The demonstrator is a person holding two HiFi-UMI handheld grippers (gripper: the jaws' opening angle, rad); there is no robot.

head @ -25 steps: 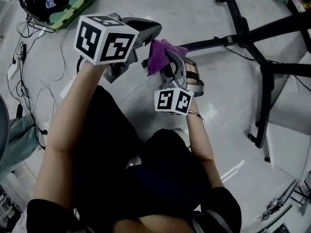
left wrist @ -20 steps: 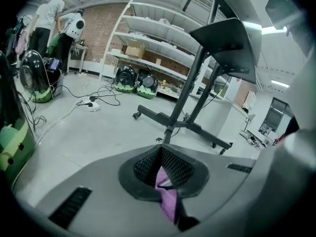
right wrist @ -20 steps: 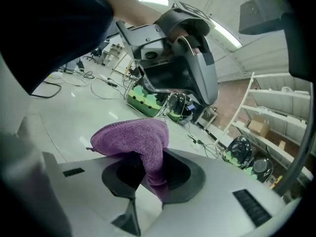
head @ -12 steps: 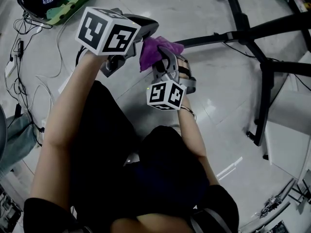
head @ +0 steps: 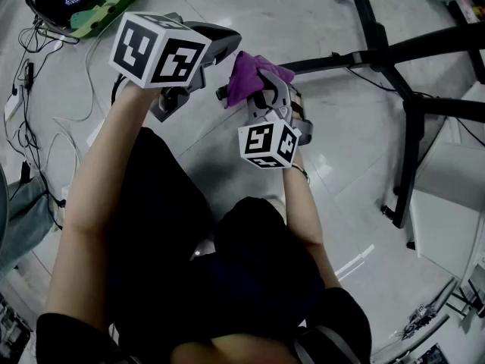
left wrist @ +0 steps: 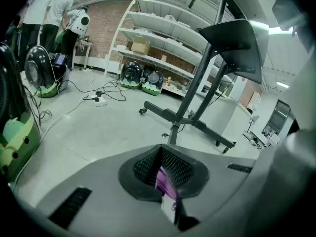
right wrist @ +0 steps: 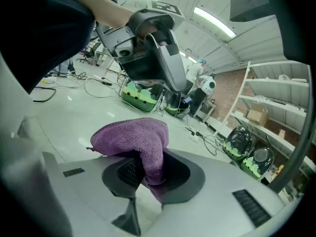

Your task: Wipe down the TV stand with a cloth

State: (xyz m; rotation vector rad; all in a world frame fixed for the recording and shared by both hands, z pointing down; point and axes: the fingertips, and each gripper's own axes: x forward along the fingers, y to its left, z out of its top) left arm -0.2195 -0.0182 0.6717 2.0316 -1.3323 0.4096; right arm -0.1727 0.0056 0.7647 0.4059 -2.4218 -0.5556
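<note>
The purple cloth sat bunched in my right gripper, jaws clamped on one fold. I judged that this left the rest free as a wiping face. It was held in the air above the floor, short of the black TV stand. My left gripper hovered alongside, jaws drawn nearly together on nothing.

power strip, white shelving, cardboard box
</note>
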